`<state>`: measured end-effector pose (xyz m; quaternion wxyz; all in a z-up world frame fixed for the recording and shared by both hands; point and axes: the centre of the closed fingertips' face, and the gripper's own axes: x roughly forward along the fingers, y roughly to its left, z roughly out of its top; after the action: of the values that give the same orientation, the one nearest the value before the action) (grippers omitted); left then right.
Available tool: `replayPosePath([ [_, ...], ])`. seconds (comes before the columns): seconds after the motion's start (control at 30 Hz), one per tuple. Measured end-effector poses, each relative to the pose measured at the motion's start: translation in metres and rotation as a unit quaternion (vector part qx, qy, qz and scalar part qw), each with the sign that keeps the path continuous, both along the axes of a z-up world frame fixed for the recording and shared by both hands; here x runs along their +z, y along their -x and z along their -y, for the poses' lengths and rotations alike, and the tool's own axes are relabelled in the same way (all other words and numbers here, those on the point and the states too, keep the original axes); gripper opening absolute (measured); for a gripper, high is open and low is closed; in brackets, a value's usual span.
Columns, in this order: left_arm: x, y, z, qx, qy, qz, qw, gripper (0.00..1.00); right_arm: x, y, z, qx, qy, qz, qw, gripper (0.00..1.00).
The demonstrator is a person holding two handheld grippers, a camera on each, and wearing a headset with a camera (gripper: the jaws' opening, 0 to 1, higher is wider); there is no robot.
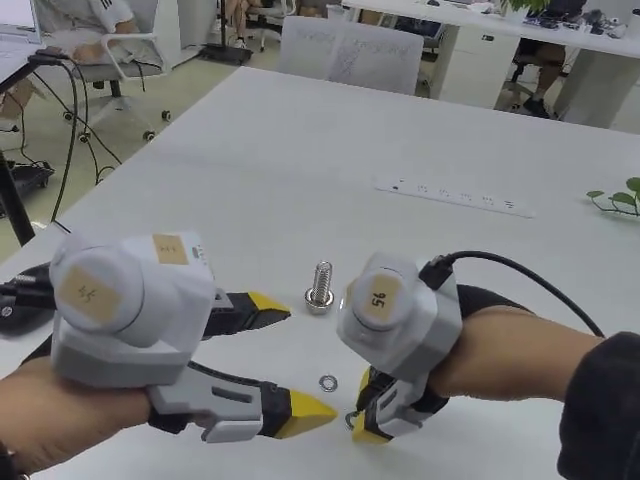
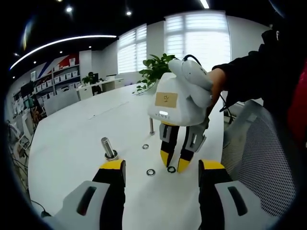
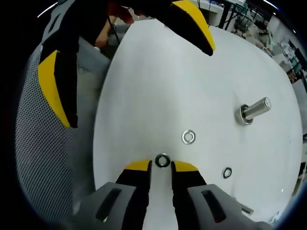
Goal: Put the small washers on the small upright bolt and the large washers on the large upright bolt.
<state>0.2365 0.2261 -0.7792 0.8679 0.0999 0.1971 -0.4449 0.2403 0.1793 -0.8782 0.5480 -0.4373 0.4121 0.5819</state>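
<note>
My left claw has its jaws spread wide with nothing between them. Its yellow tips reach in from the left of the large bolt. That bolt stands upright on the white table, head down and thread up.

My right claw points down at the table on my side of the large bolt. Its jaws are only a narrow gap apart. The nearest washer lies flat on the table right at the mouth of that gap, level with the two yellow tips. I cannot tell whether the tips pinch it or only flank it.

A silvery washer lies flat between the nearest washer and the large bolt, touching neither. The smallest washer also lies flat on the table, near the large bolt and clear of my right claw.

In the left gripper view a thin small bolt stands upright beyond the large bolt. It sits just beside the pale body of my right claw, and its top is hidden behind that body.

A white power strip lies on the table well beyond the large bolt.
</note>
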Motion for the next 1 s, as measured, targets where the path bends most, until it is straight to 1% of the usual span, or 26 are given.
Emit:
replayPosePath([
  [0.1,-0.0001,-0.0001,-0.0006,0.002,0.001,0.000,1.0000,0.60,-0.0006,-0.0003,0.0003,0.006,0.005,0.009,0.9999,0.16],
  [0.3,0.0001,-0.0007,-0.0006,0.003,0.001,0.001,1.0000,0.60,-0.0002,-0.0006,-0.0027,0.009,0.003,0.011,0.9999,0.15],
  [0.37,0.0005,-0.0008,-0.0007,0.004,0.001,0.002,1.0000,0.60,-0.0001,-0.0004,-0.0028,0.013,0.002,0.011,0.9999,0.15],
  [0.53,0.0008,-0.0007,-0.0019,0.007,0.001,0.001,1.0000,0.59,0.0003,-0.0009,-0.0025,0.005,-0.003,0.004,1.0000,0.16],
  [0.87,0.0018,-0.0011,-0.0018,0.007,0.000,0.003,1.0000,0.59,0.0000,-0.0010,0.0003,0.011,0.006,0.009,0.9999,0.15],
  [1.0,0.0022,-0.0012,-0.0025,0.008,0.000,0.003,1.0000,0.58,0.0002,-0.0013,0.0002,0.008,0.002,0.006,1.0000,0.14],
])
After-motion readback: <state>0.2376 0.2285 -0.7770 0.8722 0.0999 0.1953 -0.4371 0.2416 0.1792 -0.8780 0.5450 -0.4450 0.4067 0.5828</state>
